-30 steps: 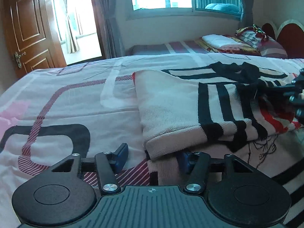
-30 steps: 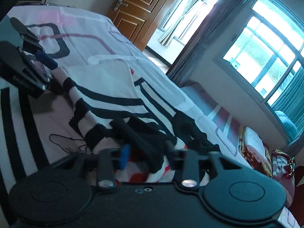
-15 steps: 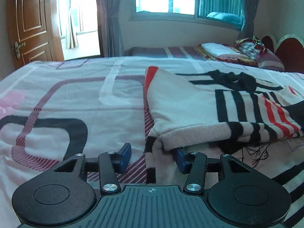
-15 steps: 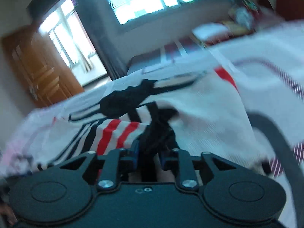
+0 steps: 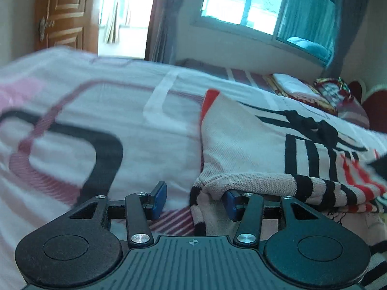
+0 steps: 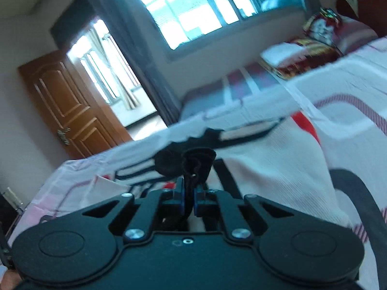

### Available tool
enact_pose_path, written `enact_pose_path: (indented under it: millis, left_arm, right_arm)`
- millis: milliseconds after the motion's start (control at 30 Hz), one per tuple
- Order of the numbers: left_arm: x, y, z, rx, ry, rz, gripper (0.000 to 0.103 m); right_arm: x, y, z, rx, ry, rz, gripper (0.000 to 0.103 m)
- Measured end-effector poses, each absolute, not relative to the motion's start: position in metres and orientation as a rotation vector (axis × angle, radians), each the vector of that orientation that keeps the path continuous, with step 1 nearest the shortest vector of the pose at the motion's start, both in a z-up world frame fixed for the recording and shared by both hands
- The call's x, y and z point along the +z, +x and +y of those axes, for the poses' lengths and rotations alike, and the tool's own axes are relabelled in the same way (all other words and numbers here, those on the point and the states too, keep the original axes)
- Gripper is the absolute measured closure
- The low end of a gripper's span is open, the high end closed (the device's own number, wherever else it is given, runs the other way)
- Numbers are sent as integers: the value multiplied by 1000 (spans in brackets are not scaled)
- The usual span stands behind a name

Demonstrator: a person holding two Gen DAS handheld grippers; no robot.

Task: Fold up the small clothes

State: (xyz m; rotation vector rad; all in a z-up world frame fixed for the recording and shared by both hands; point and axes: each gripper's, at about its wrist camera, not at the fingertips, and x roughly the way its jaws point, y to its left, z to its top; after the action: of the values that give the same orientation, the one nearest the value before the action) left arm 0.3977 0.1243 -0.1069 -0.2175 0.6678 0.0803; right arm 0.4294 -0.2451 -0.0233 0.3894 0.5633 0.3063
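Observation:
A cream knit sweater (image 5: 246, 145) with black and red stripes lies folded on the bed. My left gripper (image 5: 193, 201) is open at its near left corner, the right blue pad tucked under the folded sleeve edge (image 5: 254, 181), the left pad over the bedsheet. In the right wrist view my right gripper (image 6: 189, 200) is shut on the sweater's black collar trim (image 6: 197, 164), bunched between the blue pads. The sweater (image 6: 273, 169) spreads beyond it.
The bedsheet (image 5: 96, 120) is white with pink and black loops. Folded bedding and pillows (image 5: 314, 91) lie at the far end by a red headboard. A wooden door (image 6: 70, 101), curtains and a window stand behind the bed.
My right gripper has closed on the black trim and swung round to face the window and door. My left gripper stays open at the sweater's corner and has tilted and shifted slightly.

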Motion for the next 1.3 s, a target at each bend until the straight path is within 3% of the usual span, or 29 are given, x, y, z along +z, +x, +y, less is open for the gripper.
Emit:
enact_pose_path:
  millis: [133,233,267,300,367,467,667,733,833,1000,1133,1300]
  left_arm:
    - [-107,399,123,60,-188,677,52]
    - [-105,393,125,31,-158,690,52]
    - [-100,385,127,19,-144,675,52]
    - [-93,373,126,3,-112,630,52]
    - [-79,358,121,-30,-49,549,52]
    - [-69,372,101,-155,-50,518,52]
    - [-100,413,76,-172,-30,665,52]
    - [-93,414,77,-193,-24,675,52]
    - [-76,437,85,-197,-45,627,52]
    - [-64,502,88,-170,-18,611,52]
    - [-83,549,92,-152,-4,703,52]
    - [-98,561,104,-76,-9,711,47]
  right_arm:
    - [-58,441,-252,232,368,740,96]
    - [-62,433,-257,242,394,726,95]
    - [-60,433,-258,241,399,723,91]
    - [-56,430,-260,219,393,706,80]
    - [-41,417,-261,172,350,621,68]
    - [-28,417,-260,233,311,593,77]
    - [-51,441,-224,273,107,740,85]
    - [-49,439,-224,269,89,733,85]
    - [-33,437,-223,281,88,657,76]
    - [-23,469,-235,177,163,592,76]
    - [-34,489,-257,119,200,620,75]
    - [-51,491,-270,100,177,656,77]
